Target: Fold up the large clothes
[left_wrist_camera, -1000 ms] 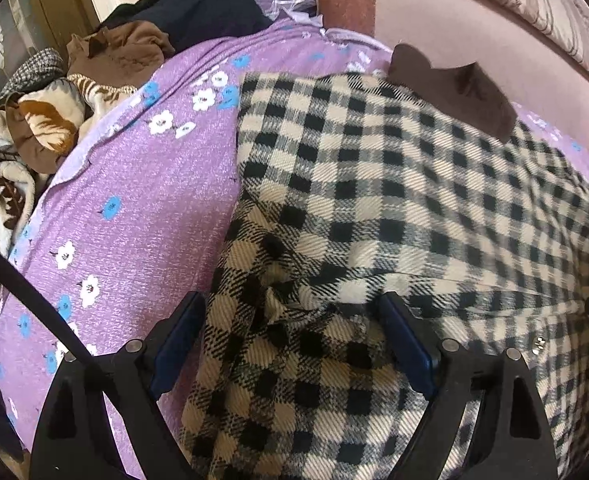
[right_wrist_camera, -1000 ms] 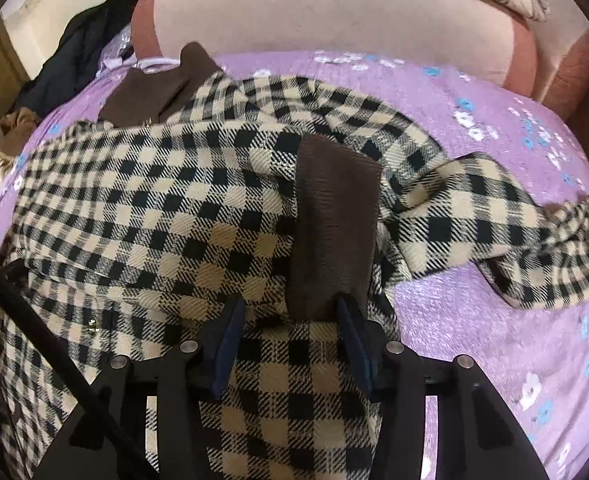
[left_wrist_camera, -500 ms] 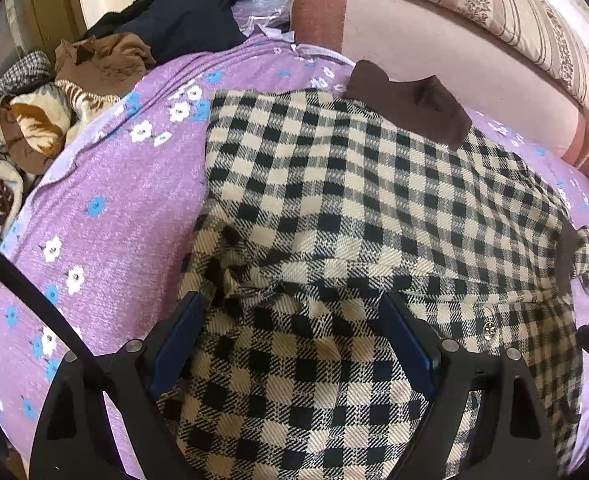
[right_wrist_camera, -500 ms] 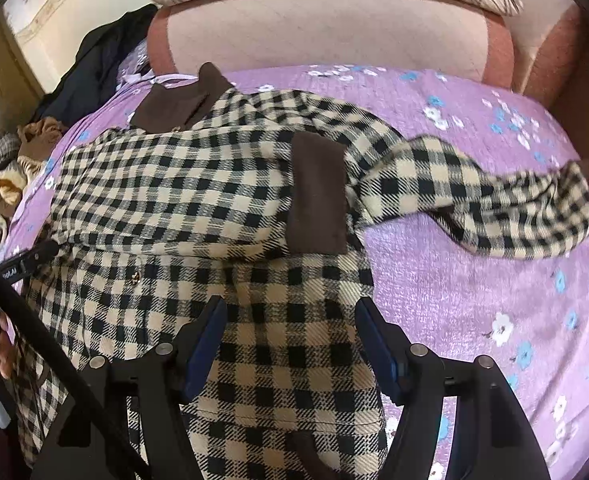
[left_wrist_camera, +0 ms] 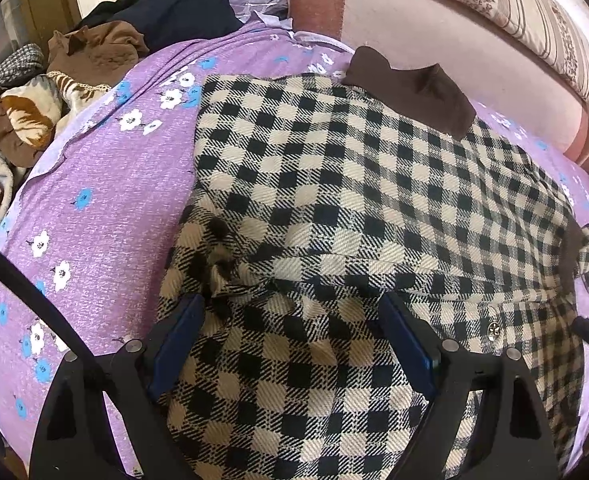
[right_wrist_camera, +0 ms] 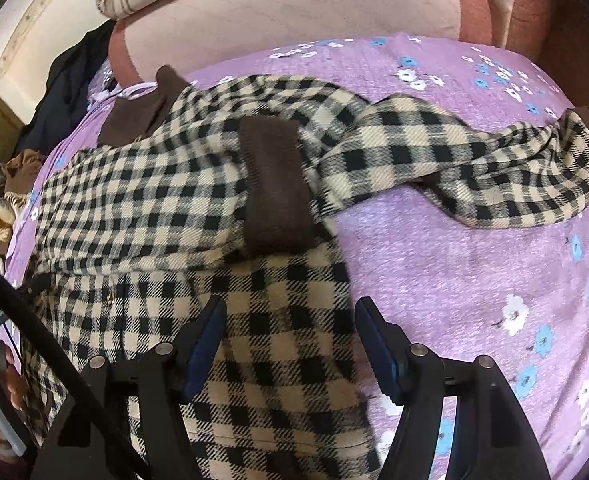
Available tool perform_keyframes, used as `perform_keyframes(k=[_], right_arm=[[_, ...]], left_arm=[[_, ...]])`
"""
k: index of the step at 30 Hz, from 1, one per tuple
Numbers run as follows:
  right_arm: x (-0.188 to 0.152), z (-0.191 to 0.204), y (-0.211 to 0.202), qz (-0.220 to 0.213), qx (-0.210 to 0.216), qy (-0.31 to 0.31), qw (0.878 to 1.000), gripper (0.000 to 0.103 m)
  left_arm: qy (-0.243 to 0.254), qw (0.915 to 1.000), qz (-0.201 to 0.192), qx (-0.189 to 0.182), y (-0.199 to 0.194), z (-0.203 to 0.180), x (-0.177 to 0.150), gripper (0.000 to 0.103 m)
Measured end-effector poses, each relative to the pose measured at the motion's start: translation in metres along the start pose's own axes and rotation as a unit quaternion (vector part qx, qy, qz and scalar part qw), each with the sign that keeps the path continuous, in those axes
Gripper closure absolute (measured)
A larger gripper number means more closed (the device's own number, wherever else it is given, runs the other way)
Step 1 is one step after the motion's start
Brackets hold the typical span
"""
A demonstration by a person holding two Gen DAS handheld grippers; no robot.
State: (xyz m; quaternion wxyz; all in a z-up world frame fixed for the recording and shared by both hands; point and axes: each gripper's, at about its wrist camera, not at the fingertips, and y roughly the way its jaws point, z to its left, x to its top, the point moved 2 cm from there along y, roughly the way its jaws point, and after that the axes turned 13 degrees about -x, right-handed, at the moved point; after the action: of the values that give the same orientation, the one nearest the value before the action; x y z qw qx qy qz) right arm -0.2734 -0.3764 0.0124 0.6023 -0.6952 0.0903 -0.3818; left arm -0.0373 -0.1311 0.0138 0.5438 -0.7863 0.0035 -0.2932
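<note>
A black-and-cream checked coat [left_wrist_camera: 374, 200] with a brown collar [left_wrist_camera: 410, 88] lies flat on the purple flowered bedsheet [left_wrist_camera: 106, 200]. My left gripper [left_wrist_camera: 294, 324] stands open just over the coat's bunched left side, its pads pressing nothing. In the right wrist view one sleeve is folded across the coat [right_wrist_camera: 134, 208], its brown cuff [right_wrist_camera: 274, 192] lying loose on top. The other sleeve [right_wrist_camera: 474, 168] trails out to the right over the sheet. My right gripper [right_wrist_camera: 290, 324] is open over the coat's right edge, nearer than the cuff, with nothing gripped.
A pink padded headboard [right_wrist_camera: 294, 12] with a striped pillow [left_wrist_camera: 534, 20] runs along the far side. Loose clothes and a patterned blanket [left_wrist_camera: 22, 120] pile up at the bed's left edge, with a dark garment [left_wrist_camera: 182, 4] behind. Bare sheet [right_wrist_camera: 474, 280] lies to the right.
My right gripper has let go of the brown cuff, widened its jaws and drawn back and to the right. The left gripper stays open over the same spot.
</note>
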Motion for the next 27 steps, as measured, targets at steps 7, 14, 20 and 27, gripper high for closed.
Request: perform_keyframes(k=[7, 14, 20, 27], right_arm=[[0.041, -0.065, -0.012, -0.025, -0.03, 0.078, 0.996, 0.032], [0.066, -0.17, -0.005, -0.029, -0.098, 0.194, 0.976, 0.032], [0.068, -0.21, 0.003, -0.027, -0.05, 0.25, 0.966, 0.032], [0.099, -0.21, 0.029, -0.024, -0.041, 0.26, 0.964, 0.032]], left_arm=[[-0.011, 0.9999, -0.001, -0.006, 0.001, 0.001, 0.002, 0.015], [-0.026, 0.9995, 0.003, -0.017, 0.003, 0.005, 0.003, 0.016], [-0.027, 0.9995, 0.008, -0.016, 0.009, 0.002, 0.003, 0.015], [-0.018, 0.9997, 0.013, -0.011, 0.014, -0.002, 0.003, 0.015]])
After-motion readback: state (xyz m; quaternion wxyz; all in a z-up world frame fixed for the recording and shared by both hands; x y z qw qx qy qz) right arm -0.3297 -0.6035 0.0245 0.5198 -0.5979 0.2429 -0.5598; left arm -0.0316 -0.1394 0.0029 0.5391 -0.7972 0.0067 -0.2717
